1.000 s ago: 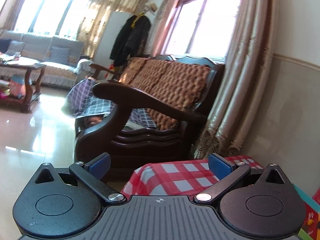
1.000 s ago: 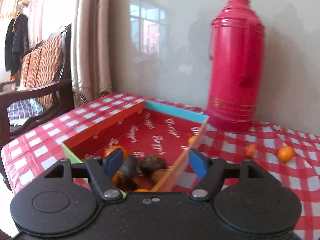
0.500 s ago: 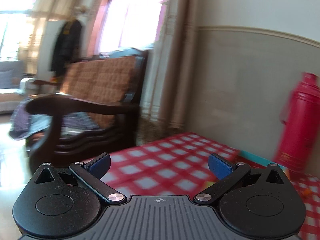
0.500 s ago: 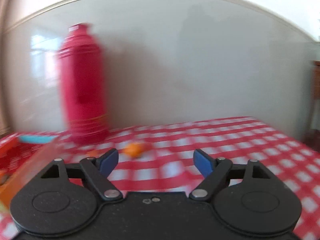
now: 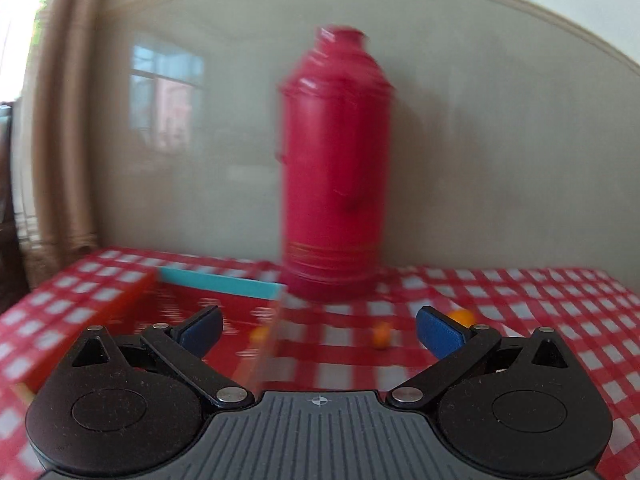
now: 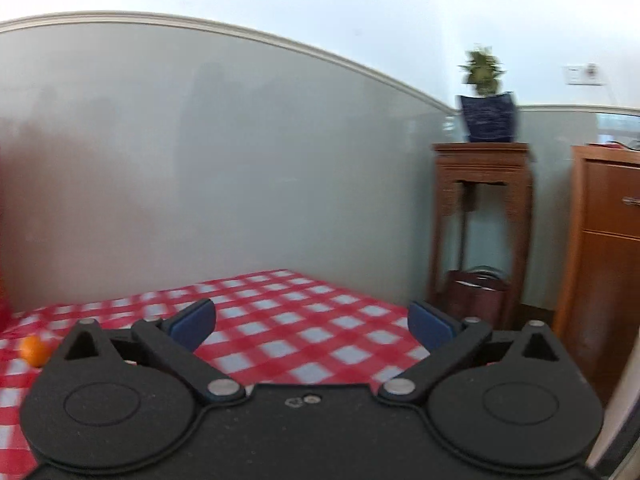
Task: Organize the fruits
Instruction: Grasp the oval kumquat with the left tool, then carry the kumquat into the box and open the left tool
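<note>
In the left wrist view motion blur smears the red thermos [image 5: 336,168], the checked cloth on the tabletop [image 5: 520,300] and the open box [image 5: 216,284]; the box's contents cannot be made out, and the black gripper body hides its near part. A small orange fruit [image 5: 380,336] is too blurred to identify. In the right wrist view a red shape [image 6: 3,280] is cut off by the left edge.

You face a pale grey-green wall [image 6: 240,160] topped by a cream moulding, a window reflected in its sheen. A beige curtain [image 5: 60,140] hangs at the left. To your right, a potted plant [image 6: 486,108] sits on a tall wooden stand [image 6: 482,216] beside a brown cabinet [image 6: 604,260]. Red-and-white checked cloth covers the tabletop [image 6: 300,332].
</note>
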The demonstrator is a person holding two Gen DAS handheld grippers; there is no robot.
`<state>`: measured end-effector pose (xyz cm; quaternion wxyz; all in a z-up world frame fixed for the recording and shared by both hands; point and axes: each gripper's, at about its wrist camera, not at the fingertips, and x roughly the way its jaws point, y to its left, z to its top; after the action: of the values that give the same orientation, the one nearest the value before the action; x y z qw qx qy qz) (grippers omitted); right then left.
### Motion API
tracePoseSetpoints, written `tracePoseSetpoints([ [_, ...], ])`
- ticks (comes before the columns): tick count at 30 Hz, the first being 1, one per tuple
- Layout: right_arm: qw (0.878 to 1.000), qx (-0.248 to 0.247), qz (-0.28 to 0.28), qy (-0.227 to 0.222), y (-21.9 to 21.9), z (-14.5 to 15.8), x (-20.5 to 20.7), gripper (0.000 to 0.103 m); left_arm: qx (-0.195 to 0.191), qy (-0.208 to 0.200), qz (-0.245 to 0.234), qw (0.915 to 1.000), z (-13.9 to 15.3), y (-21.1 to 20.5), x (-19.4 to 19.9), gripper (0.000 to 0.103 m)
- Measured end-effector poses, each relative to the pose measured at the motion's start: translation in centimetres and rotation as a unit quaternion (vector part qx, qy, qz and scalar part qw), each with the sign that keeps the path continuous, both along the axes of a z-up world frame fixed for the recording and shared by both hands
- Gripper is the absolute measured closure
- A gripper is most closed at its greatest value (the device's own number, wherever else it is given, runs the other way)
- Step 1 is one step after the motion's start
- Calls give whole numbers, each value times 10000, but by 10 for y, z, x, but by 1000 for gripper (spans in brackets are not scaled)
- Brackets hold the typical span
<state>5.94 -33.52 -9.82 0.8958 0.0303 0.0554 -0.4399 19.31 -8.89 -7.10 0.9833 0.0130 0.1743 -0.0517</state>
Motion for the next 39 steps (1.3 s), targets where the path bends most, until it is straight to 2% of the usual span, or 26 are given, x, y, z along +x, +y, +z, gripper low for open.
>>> tracePoseSetpoints([
  [4, 9995, -21, -328, 6, -20, -5, -13, 6, 167, 246, -269, 9992, -16, -32, 35, 1],
  [7, 9979, -63, -645, -49, -28, -6, -25, 6, 285, 462, -421, 9976, -31, -51, 62, 14],
  [12, 9965, 26, -826, -90, -42, -8, -27, 6, 547, 611, -448, 9956, -44, -67, 88, 19],
  [13, 9967, 61, -803, -88, -44, -9, -28, 6, 542, 678, -467, 9951, -46, -69, 94, 23],
  [16, 9975, 137, -689, -68, -44, -11, -27, 6, 458, 965, -490, 9931, -52, -75, 111, 50],
  [17, 9978, 145, -649, -60, -44, -12, -26, 6, 438, 1039, -496, 9924, -54, -78, 115, 55],
  [19, 9983, 154, -562, -7, -43, -12, -23, 6, 446, 1090, -476, 9919, -61, -74, 121, 57],
  [22, 9988, 107, -470, 7, -37, -12, -20, 6, 423, 1198, -532, 9905, -66, -76, 126, 79],
  [24, 9991, 66, -420, 13, -35, -11, -20, 6, 451, 1220, -502, 9902, -68, -76, 128, 85],
  [29, 9994, 38, -356, -4, -30, -10, -19, 6, 459, 1124, -504, 9913, -65, -74, 121, 87],
  [34, 9997, 18, -258, -8, -24, -9, -17, 6, 331, 905, -449, 9943, -48, -62, 102, 87],
  [39, 10000, -61, -71, -30, -12, -7, -15, 6, 154, 741, -261, 9968, -28, -31, 82, 87],
])
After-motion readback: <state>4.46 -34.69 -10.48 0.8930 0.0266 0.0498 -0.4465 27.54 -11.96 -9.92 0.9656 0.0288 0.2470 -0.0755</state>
